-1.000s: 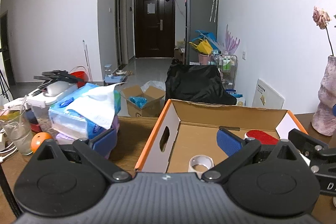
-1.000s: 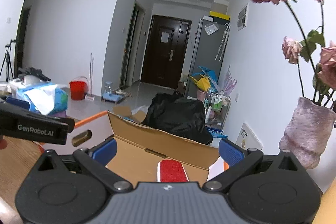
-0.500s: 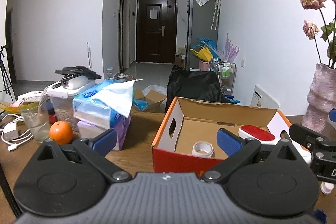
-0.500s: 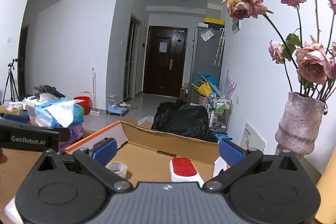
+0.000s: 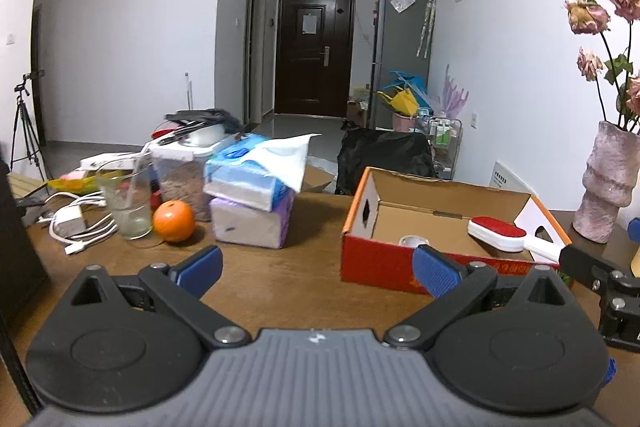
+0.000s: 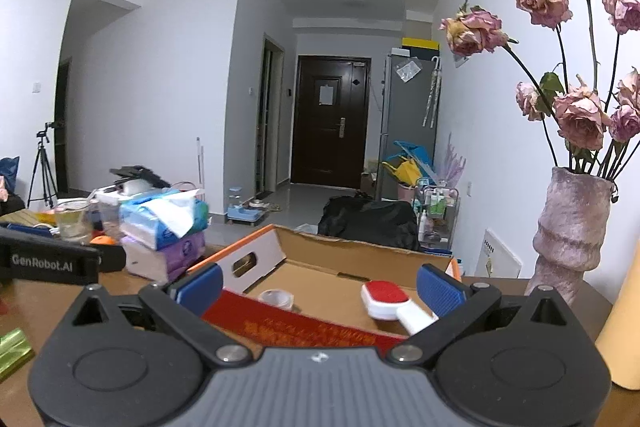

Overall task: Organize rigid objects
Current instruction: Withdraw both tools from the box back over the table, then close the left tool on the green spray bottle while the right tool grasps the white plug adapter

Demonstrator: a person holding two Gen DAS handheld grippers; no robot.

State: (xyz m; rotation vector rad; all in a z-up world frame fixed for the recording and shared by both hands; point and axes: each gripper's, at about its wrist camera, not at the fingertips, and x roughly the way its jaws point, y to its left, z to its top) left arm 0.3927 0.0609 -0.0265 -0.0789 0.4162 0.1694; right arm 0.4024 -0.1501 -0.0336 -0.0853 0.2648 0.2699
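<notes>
Tape roll (image 5: 414, 240) half behind box wall (image 5: 400, 263).

orange (image 5: 173, 220) beside glass cup (image 5: 125, 203), stacked tissue packs (image 5: 251, 199), vase of dried roses (image 6: 570, 231)

left gripper (image 5: 318, 269): is pulled back from the cardboard box (image 5: 420, 267); box front wall, hidden 1 s ago, is now seen
right gripper (image 6: 320, 285): is drawn back and raised; box front edge now lies between the fingers
orange (image 5: 174, 221): now fully in view
tape roll (image 6: 275, 298): now exposed in right view
</notes>
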